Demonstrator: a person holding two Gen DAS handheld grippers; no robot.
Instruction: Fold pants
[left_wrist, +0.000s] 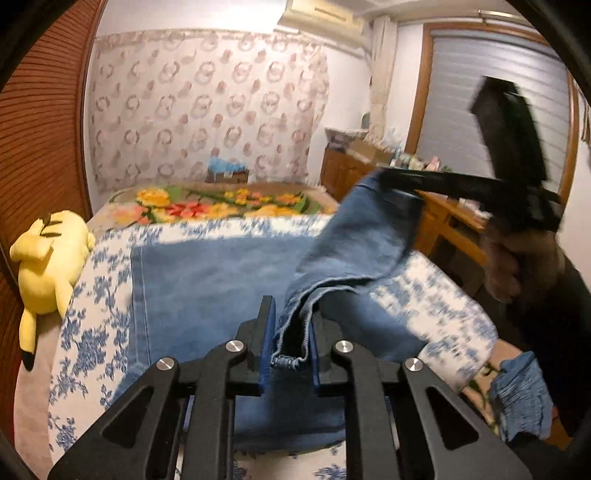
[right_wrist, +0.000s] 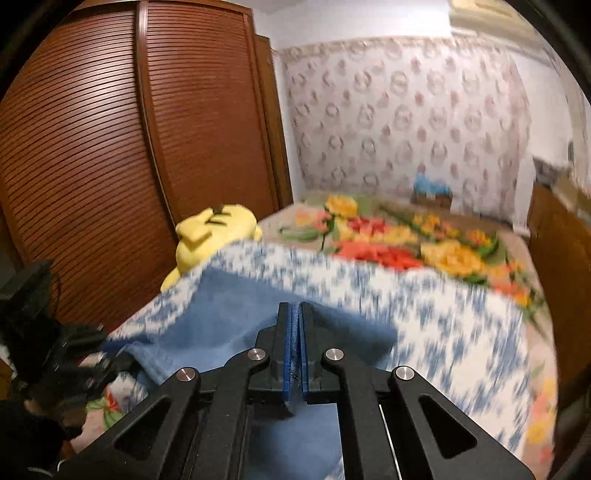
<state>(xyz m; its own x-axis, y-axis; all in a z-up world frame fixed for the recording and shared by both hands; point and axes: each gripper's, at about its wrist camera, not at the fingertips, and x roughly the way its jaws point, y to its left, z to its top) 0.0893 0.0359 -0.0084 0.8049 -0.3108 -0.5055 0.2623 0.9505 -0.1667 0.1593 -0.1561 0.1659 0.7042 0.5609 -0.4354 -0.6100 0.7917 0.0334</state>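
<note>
Blue denim pants lie spread over the bed's blue-and-white floral cover. My left gripper is shut on a hemmed edge of the denim, which bunches between its blue pads. The right gripper appears at the upper right of the left wrist view, in a person's hand, and holds another corner of the denim above the bed. In the right wrist view my right gripper has its blue pads pressed on a thin denim edge, with the pants below it.
A yellow plush toy lies at the bed's left edge by a louvred wooden wardrobe. A flowered blanket covers the far end. Wooden furniture stands to the right. Crumpled denim hangs at the bed's near right corner.
</note>
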